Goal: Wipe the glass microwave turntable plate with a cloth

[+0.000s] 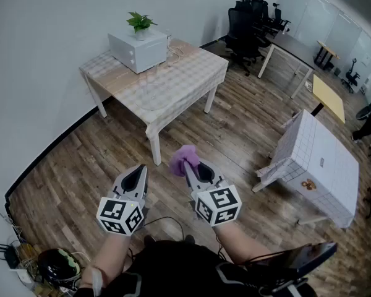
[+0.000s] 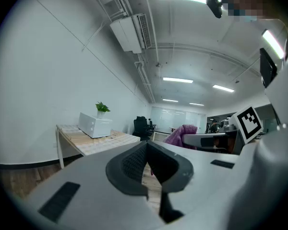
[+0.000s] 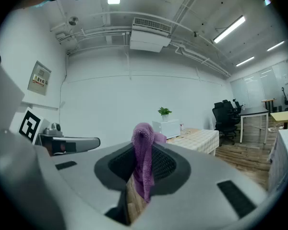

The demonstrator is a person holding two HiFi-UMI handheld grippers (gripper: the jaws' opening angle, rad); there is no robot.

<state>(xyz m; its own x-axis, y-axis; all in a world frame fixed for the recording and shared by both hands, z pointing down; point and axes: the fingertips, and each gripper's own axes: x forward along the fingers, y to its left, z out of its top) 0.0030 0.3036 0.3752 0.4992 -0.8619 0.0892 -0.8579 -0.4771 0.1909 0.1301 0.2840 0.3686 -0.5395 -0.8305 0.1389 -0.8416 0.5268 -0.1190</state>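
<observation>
My right gripper [image 1: 188, 166] is shut on a purple cloth [image 1: 183, 158], which bunches up above the jaws; in the right gripper view the cloth [image 3: 144, 162] hangs between the pads of the right gripper [image 3: 144, 150]. Beside it, my left gripper [image 1: 141, 167] is shut with nothing in it, its jaws meeting in the left gripper view [image 2: 146, 145]. Both are held above the wooden floor, well short of the table [image 1: 173, 82]. A white microwave [image 1: 138, 49] with a small plant [image 1: 140, 22] on top stands on that table. I cannot make out the glass plate.
A white cloth-covered box [image 1: 318, 159] stands to the right. Black office chairs [image 1: 250, 17] and desks fill the far right. A router and cables [image 1: 25, 258] lie by the wall at lower left. Wooden floor [image 1: 80, 172] lies between me and the table.
</observation>
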